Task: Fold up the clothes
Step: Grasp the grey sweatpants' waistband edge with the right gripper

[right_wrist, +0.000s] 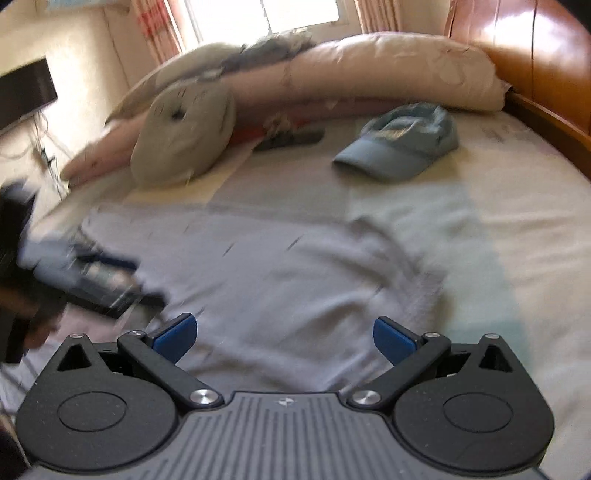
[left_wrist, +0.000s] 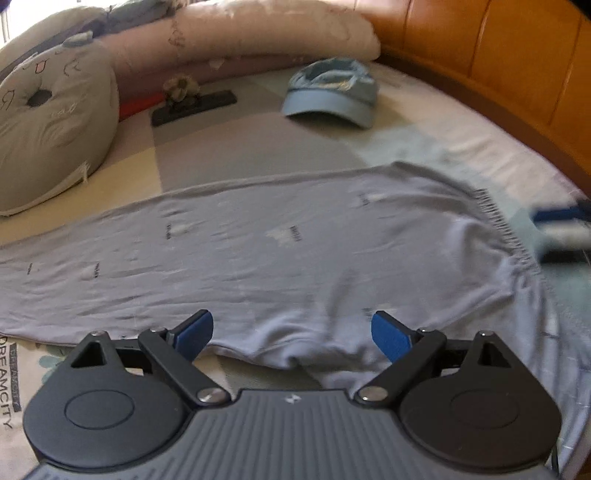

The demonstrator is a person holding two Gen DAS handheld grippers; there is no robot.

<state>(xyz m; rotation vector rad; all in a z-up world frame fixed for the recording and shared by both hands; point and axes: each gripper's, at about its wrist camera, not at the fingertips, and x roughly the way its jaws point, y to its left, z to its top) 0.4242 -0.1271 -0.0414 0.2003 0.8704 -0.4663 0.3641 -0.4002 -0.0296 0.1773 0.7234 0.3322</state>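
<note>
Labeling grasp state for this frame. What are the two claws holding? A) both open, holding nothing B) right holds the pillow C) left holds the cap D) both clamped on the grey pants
A: the left claw and the right claw both have spread jaws with only the flat grey pants showing between them.

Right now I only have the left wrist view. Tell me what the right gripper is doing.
Observer: The right gripper is open, with nothing between its fingers.
Operator: Say what it faces.
Observer: The grey trousers, spread on the bed and blurred by motion in that view.
Operator: Report what is behind the pillows.
Observer: A bright window with curtains beside it.
</note>
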